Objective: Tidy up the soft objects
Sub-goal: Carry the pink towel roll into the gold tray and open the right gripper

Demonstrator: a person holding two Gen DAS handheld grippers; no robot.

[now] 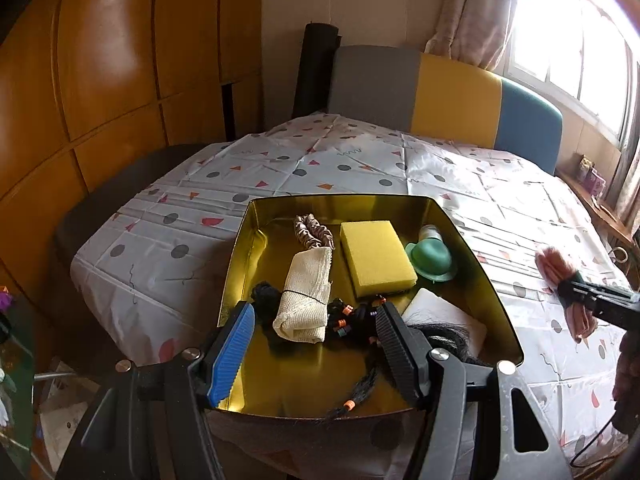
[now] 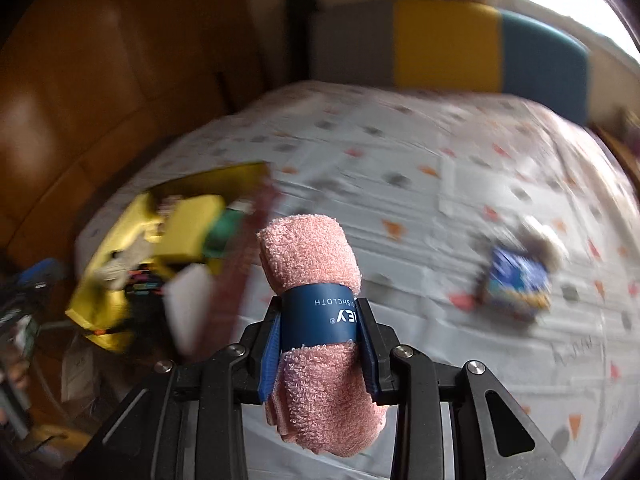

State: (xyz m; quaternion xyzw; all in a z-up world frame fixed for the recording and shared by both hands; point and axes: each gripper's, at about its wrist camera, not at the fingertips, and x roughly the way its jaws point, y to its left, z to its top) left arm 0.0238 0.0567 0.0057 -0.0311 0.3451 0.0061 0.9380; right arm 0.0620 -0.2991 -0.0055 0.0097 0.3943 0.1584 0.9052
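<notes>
The right gripper (image 2: pixel 320 344) was held above the table (image 2: pixel 420 208), pinched on a rolled pink washcloth (image 2: pixel 320 376) whose long axis ran forward and up between the fingers. Its blue paper band (image 2: pixel 316 314) carried inverted lettering ending "SHCLOTH". The left gripper (image 1: pixel 316 336) was spread wide over the gold tray (image 1: pixel 472 264), empty.

One gold tray (image 1: pixel 472 240) is sitting on the tablecloth; inside it are lying one yellow sponge (image 1: pixel 376 258), one cream rolled cloth (image 1: pixel 306 294), one beige scrunchie (image 1: pixel 314 232), one green hat-shaped piece (image 1: pixel 430 260), one white pad (image 1: pixel 440 308) and one dark beaded braid bundle (image 1: pixel 352 316); one pink washcloth (image 2: pixel 316 320) is showing; one blue packet (image 2: pixel 516 280), blurred, is lying apart on the cloth; two grippers are showing.
</notes>
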